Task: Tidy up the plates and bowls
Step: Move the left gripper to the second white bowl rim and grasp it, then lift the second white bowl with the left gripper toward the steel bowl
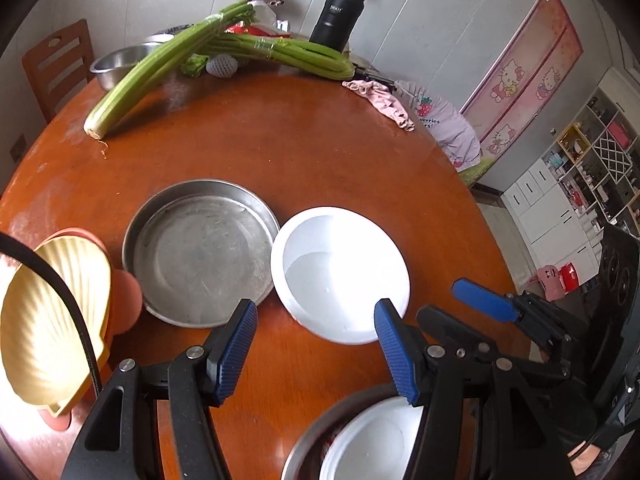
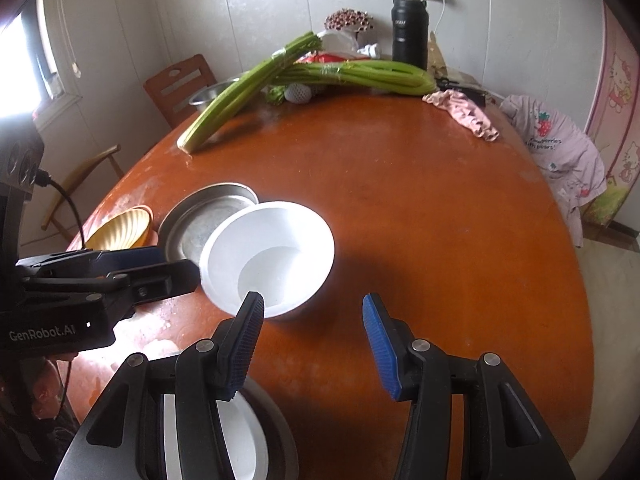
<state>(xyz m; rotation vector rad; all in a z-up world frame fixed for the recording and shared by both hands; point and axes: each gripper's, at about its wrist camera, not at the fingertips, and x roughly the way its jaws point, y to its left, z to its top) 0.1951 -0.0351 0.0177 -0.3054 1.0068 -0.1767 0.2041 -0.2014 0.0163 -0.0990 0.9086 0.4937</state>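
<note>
Round wooden table [image 1: 300, 152]. 1 white plate [image 1: 368, 440] already sits in a metal bowl [image 1: 308, 444] at the near edge. White bowl [image 1: 340, 272], metal pan [image 1: 200, 252] and shell dish [image 1: 44, 320] remain unstacked. Left gripper [image 1: 316, 344] and right gripper [image 2: 314, 344] hover, jaws apart, empty.

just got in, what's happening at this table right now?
A person holds a gripper in each hand over a round wooden table, sorting dishes. Both the left gripper and the right gripper are open and empty. In front of them sit a white bowl, a flat steel pan and a yellow shell-shaped dish. Near the table's front edge, a white plate already lies in a steel bowl. Celery lies at the far side.
</note>
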